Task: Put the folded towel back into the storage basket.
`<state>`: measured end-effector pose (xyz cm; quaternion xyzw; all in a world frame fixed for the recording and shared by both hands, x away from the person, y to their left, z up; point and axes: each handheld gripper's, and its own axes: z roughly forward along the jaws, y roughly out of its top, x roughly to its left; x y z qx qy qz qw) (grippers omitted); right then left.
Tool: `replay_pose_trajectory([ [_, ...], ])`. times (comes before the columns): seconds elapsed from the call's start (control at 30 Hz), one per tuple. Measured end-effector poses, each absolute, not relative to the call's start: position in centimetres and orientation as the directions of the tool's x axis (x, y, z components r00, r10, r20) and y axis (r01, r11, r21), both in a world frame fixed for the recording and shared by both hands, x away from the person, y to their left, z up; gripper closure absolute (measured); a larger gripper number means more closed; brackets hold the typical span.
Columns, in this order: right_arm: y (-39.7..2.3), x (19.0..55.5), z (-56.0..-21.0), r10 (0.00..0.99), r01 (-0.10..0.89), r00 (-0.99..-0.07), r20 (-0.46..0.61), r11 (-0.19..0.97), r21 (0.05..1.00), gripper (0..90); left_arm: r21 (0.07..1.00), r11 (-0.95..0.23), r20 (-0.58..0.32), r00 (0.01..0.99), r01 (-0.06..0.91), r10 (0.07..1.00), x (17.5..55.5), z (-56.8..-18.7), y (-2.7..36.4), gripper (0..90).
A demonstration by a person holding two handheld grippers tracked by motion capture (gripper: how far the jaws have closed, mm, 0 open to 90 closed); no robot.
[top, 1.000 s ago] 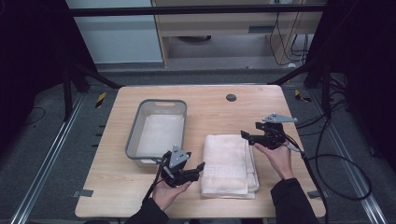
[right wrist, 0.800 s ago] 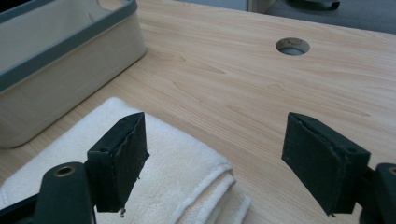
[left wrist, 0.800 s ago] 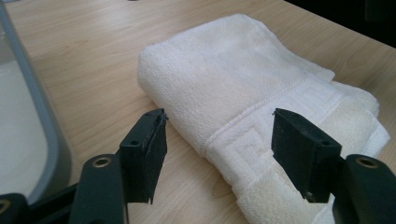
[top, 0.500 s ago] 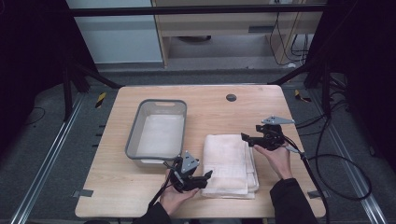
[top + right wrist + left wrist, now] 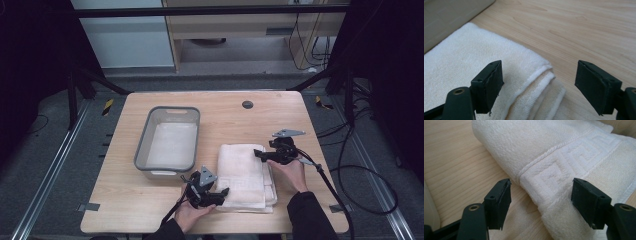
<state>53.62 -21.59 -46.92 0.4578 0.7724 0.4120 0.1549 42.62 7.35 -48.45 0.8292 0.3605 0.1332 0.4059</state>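
Here, from the high view, we are looking down on a wooden table (image 5: 150, 210) where a folded white towel (image 5: 245, 172) is lying right of centre, just beside a grey plastic tub (image 5: 167, 142) that is sitting to its left. We are holding the left gripper (image 5: 224, 191) at the towel's near left corner, its jaws standing wide and having just been opening, while the right gripper (image 5: 257, 154) is hovering at the towel's far right corner, also spread apart. A small dark round disc (image 5: 247, 104) is showing in the tabletop farther back, and we are finding no lettering or brand mark that can be read anywhere there. Turning to the left gripper view, we are seeing the two black jaws parted on either side of the towel's (image 5: 564, 162) folded corner, with the cloth lying between them but neither pad pressing on it; a raised Greek-key band is running across the weave, which is a pattern and no writing. In the right gripper view, we are seeing the jaws standing wide above the layered corner of the towel (image 5: 474, 67), touching nothing, with bare wood beyond and a grey edge of the tub (image 5: 451, 15) at the upper left.
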Motion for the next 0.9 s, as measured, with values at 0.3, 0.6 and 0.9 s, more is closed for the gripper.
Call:
replay_pose_trajectory([
  [0.3,-21.2,53.9,-48.3,0.834,0.613,-0.532,0.145,0.261,0.746,22.8,0.75,-0.418,-0.09,0.705,0.512,0.703,43.0,-49.2,7.1,29.8],
  [0.6,-21.1,54.0,-49.2,0.843,0.668,-0.503,0.191,0.239,0.705,23.8,0.722,-0.421,-0.118,0.698,0.549,0.707,43.3,-49.6,6.9,31.2],
  [0.9,-21.1,54.0,-49.5,0.834,0.717,-0.48,0.271,0.195,0.669,37.4,0.704,-0.413,-0.163,0.697,0.578,0.698,43.6,-49.8,6.6,36.9],
])
